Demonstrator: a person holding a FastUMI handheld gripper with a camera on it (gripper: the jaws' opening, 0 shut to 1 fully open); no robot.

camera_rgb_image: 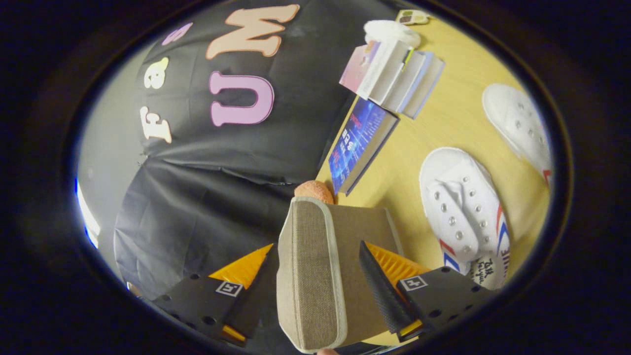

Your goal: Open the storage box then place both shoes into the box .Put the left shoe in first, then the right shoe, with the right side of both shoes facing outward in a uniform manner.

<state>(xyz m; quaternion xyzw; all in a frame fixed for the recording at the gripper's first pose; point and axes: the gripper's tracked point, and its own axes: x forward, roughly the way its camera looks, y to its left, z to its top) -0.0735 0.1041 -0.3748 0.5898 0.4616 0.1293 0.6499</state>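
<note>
The fabric lid of the storage box was held between the fingers of the claw, both pressing on it; it was judged light, stiff and best gripped at its bound edge. Two white shoes lay on the tabletop at two o'clock, judged soft and light; the box's contents could not be seen.
</note>
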